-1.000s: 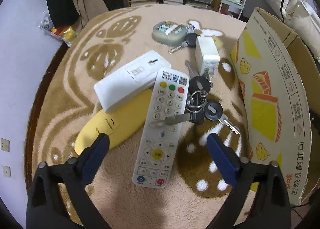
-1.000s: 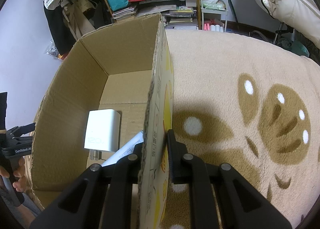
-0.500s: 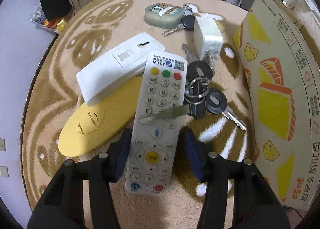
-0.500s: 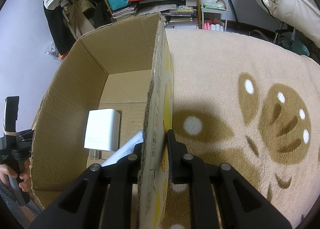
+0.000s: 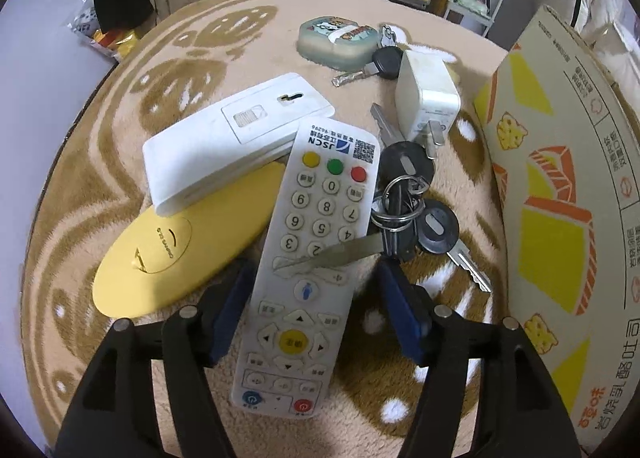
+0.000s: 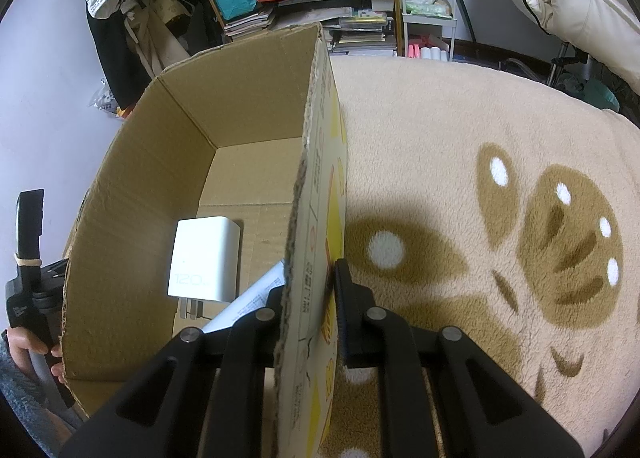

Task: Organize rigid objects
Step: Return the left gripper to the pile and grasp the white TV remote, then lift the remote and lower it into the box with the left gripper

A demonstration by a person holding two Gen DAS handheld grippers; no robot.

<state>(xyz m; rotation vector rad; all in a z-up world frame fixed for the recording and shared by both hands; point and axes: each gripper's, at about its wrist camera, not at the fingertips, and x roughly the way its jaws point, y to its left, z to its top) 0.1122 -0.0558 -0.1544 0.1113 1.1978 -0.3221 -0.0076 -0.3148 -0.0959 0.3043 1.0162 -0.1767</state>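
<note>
Plush beige blanket w/ brown paw prints (image 5: 248, 58) covers the work surface, bookshelves & clutter behind

Left gripper (image 5: 316, 310): jaws straddle the lower half of the white remote (image 5: 316, 258), blue pads either side of it w/ a slim gap showing on both edges, so not clamped yet. Jaws have just been opening a little after a quick squeeze inward, remote between them. Remote lies lengthwise toward the camera, its top end propped on the yellow oval case (image 5: 188, 246) & white flat box (image 5: 236, 138), so it sits tilted, not flat. A key blade from the key bunch (image 5: 404, 210) lies across its middle, just above the pads.

Handling, my guess: remote is light, stiff plastic w/ smooth sides, prob a bit slippery; best taken across the narrow width, low on the body, clear of the key. Lifting could drag the key or let it slide off. White charger (image 5: 424, 98), a single key & a green case sit further back.

Left gripper pitches steeply down at the pile.

Right gripper (image 6: 310, 294): closed on the near wall of the cardboard box (image 6: 160, 186), one finger inside, one outside, steadying it. Also angled steeply down. Inside the box: a white adapter (image 6: 204, 258) & a pale tube or packet, partly hidden. At that view's left edge a hand (image 6: 24, 342) holds the other gripper's handle
</note>
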